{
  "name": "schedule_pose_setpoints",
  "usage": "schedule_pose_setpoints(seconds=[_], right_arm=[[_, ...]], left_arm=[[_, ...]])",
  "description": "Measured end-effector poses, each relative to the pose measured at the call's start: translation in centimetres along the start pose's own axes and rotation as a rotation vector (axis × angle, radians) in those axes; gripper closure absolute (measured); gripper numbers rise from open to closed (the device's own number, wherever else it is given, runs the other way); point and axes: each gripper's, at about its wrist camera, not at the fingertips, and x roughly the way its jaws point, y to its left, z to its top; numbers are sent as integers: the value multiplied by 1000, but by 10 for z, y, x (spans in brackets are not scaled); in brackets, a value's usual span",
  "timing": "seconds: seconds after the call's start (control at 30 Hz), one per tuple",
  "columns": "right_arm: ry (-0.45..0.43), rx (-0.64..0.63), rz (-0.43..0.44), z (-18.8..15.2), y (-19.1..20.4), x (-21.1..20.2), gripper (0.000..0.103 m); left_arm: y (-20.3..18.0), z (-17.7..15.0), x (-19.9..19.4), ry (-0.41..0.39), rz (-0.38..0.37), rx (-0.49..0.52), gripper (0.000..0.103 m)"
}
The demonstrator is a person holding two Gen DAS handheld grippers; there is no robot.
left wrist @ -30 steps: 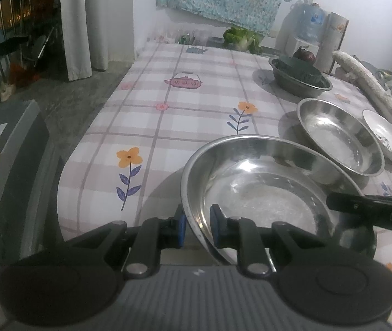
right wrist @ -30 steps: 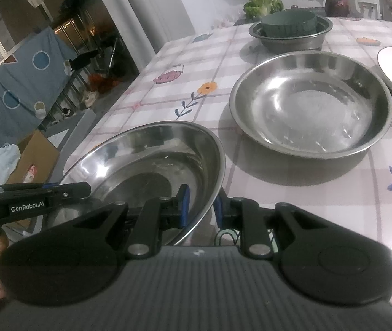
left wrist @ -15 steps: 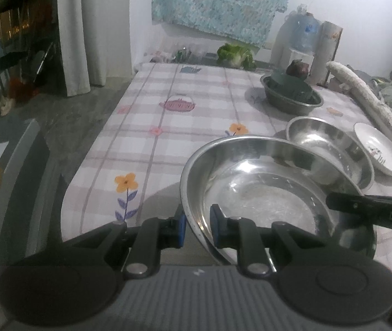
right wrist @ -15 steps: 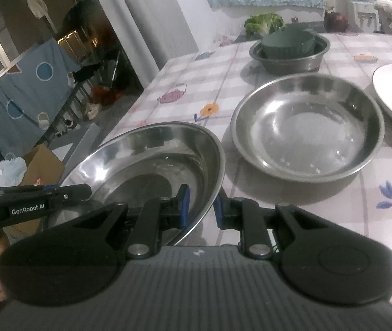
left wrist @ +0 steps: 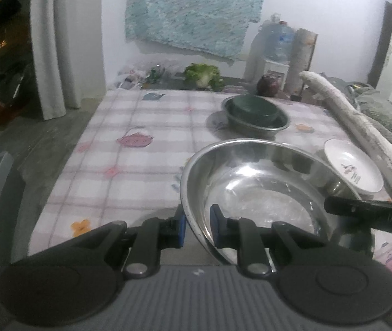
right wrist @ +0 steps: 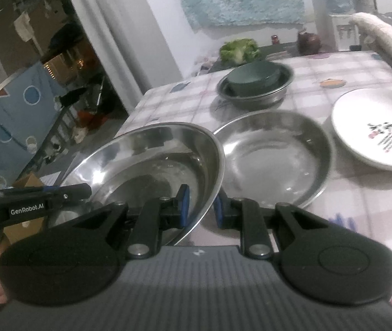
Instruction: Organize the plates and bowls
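Second steel basin (right wrist: 273,157) shows clearly only from right wrist.

Silver steel bowl (right wrist: 152,160); beside it, white plate (right wrist: 372,129) with red-black marks, on pink-checked flowered table (left wrist: 129,165).

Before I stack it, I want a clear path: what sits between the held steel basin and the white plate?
The second steel basin sits on the tablecloth between the held basin and the white plate; the right wrist view shows it.
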Motion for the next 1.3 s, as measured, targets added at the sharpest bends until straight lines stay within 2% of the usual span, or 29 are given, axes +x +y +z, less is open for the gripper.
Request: schedule_pose_setpoints(seconds=[0.53,1.3], right_arm=[[-27,86,-85,17,-64,-11,84],[42,136,-128,28,-107,25,83]], left_arm=[[-59,30,37,15,-67,82,84],[-82,42,97,123,-57,114,84]])
